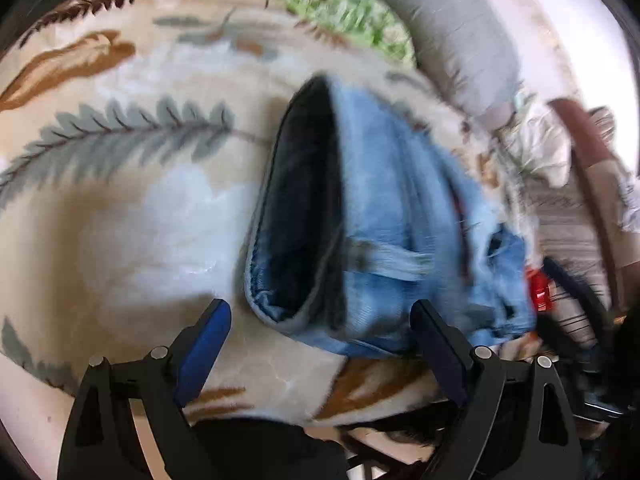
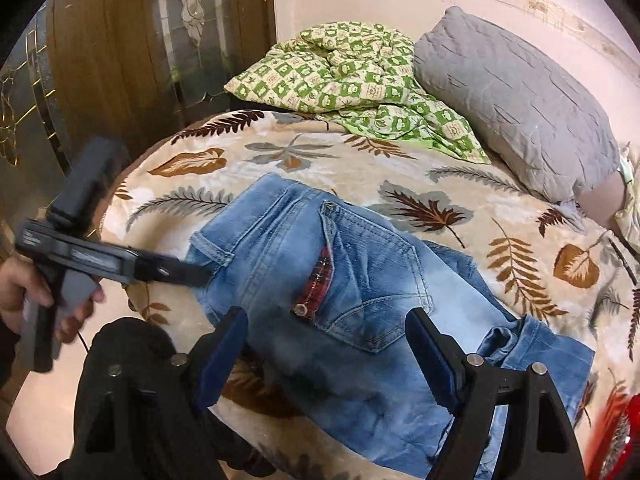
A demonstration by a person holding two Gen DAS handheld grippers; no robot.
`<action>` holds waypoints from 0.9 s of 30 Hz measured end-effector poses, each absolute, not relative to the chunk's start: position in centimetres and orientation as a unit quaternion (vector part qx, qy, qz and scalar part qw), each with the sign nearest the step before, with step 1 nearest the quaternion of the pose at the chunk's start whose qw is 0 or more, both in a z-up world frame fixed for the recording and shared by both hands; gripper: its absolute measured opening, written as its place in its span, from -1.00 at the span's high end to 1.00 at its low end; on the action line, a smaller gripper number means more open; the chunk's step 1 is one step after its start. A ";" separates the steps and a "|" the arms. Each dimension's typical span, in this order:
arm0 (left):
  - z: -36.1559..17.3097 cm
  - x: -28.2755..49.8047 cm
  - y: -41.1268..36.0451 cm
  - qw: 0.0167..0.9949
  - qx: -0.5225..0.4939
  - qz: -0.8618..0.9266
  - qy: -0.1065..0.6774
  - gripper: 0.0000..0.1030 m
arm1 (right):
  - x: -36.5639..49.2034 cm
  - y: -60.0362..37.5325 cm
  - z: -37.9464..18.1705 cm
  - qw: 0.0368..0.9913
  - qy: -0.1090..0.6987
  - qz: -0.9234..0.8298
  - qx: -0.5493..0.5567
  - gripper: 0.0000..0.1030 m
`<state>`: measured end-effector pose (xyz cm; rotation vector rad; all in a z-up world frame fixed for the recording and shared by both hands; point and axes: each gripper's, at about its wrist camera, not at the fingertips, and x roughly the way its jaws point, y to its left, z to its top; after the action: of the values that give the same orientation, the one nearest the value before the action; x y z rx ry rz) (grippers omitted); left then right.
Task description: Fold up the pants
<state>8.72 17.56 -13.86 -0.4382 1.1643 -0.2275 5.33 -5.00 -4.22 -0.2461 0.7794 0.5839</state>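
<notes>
A pair of light-blue denim jeans (image 2: 332, 300) is shown lying rumpled on a leaf-patterned blanket (image 2: 460, 184), back pocket upward, the waistband turned toward the left gripper (image 1: 320, 344). The denim is judged heavy, limp and fairly grippy, likely to hold a crease once laid flat; the thick waistband edge and the hems are judged the firmest places to be pinched. The left gripper is seen spread wide and empty above the gaping waist opening. The right gripper (image 2: 326, 344) is likewise held apart over the seat, nothing being clasped. A green checked quilt (image 2: 352, 76) and a grey pillow (image 2: 520, 100) are set well apart at the bed's far end, so the folding area is judged unobstructed.
</notes>
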 end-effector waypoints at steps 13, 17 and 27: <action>-11.0 9.8 18.3 0.841 -0.172 -0.095 0.505 -0.67 | 5.5 -3.8 -5.9 0.861 0.387 0.299 -0.137 -0.62; -9.7 11.9 20.3 0.837 -0.188 -0.102 0.504 -0.67 | 4.4 -1.1 -6.3 0.855 0.367 0.322 -0.175 -0.62; -12.0 20.5 19.0 0.798 -0.133 -0.137 0.571 -0.71 | 2.4 7.9 -10.1 0.831 0.320 0.335 -0.308 -0.61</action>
<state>20.52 18.96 -12.01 -0.2865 1.2266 -0.2943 2.42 7.92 -10.08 -0.6529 0.6783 0.7115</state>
